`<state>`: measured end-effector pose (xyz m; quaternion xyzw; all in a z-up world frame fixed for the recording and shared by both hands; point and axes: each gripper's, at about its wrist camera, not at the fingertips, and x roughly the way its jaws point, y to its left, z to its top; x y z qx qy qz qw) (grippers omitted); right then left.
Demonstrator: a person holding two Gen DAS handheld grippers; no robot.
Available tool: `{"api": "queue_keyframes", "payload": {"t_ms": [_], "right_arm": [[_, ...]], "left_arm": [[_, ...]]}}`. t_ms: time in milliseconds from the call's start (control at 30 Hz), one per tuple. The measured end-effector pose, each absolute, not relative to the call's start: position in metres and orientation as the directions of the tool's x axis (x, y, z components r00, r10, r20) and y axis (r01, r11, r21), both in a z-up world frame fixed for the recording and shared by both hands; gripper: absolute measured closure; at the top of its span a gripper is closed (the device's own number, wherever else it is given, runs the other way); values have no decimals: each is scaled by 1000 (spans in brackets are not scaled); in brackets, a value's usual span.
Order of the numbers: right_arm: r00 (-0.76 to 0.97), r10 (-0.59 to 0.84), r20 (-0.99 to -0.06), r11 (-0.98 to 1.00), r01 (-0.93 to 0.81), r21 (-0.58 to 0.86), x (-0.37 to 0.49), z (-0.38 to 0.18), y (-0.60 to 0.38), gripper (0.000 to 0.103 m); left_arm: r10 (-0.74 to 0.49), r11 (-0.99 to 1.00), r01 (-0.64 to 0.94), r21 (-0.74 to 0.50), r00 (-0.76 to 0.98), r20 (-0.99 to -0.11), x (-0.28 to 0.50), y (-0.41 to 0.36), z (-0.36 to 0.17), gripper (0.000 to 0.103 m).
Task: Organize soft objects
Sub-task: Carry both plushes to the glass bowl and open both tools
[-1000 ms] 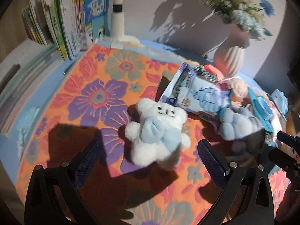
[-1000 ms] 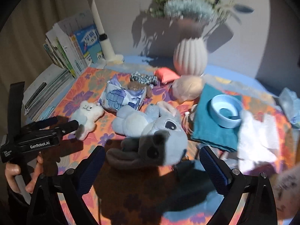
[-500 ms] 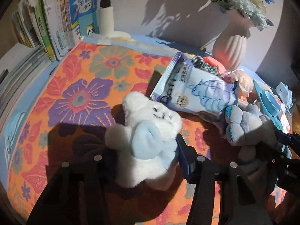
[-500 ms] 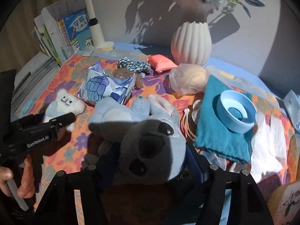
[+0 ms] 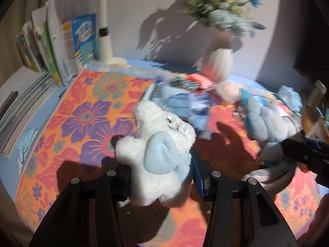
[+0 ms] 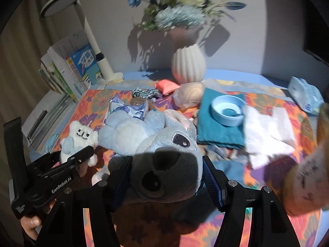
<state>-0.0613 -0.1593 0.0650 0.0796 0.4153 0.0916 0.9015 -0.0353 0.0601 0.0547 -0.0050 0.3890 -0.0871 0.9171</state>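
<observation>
A small white plush bear [image 5: 160,144] with a pale blue belly sits between the pads of my left gripper [image 5: 161,173], whose jaws are still closing on it; it hangs just over the floral mat [image 5: 86,111]. My right gripper [image 6: 166,175] is shut on the grey snout of a large blue plush animal [image 6: 144,135], whose body trails away from me over the mat. In the right wrist view the bear [image 6: 80,135] shows at left with the left gripper [image 6: 82,156] on it. The left wrist view catches the blue plush [image 5: 267,123] at right, blurred.
A ribbed white vase [image 6: 188,64] with flowers stands at the back, a lamp [image 6: 98,57] and upright books [image 6: 67,72] at back left. On the mat lie a tissue pack [image 6: 123,109], a pink pouch [image 6: 166,85], a teal cloth [image 6: 216,131] under a blue bowl [image 6: 227,111], and a white cloth [image 6: 267,131].
Both grippers went from wide open to closed, the left on the white bear, the right on the blue plush's snout. Both toys have since come up slightly off the mat.
</observation>
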Motion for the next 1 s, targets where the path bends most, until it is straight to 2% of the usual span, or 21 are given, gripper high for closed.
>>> {"api": "queue_keyframes", "payload": {"t_ms": [300,567,1000], "right_arm": [[612,95,-785,983,65,169,-127,74,-228,39],[607,-24,-794,966,218,137,-194,87,-310,39],[608,-229,-760,868,481,124,-271,112,-430,39]], "left_arm": [[-347,922,369,-117,652,-675,-94,-23,77,59],[-519,795,586,-158,521,-678,-144,-116,78,59],[-659,593,784,-184,341,-670,-193,-255,94,59]]}}
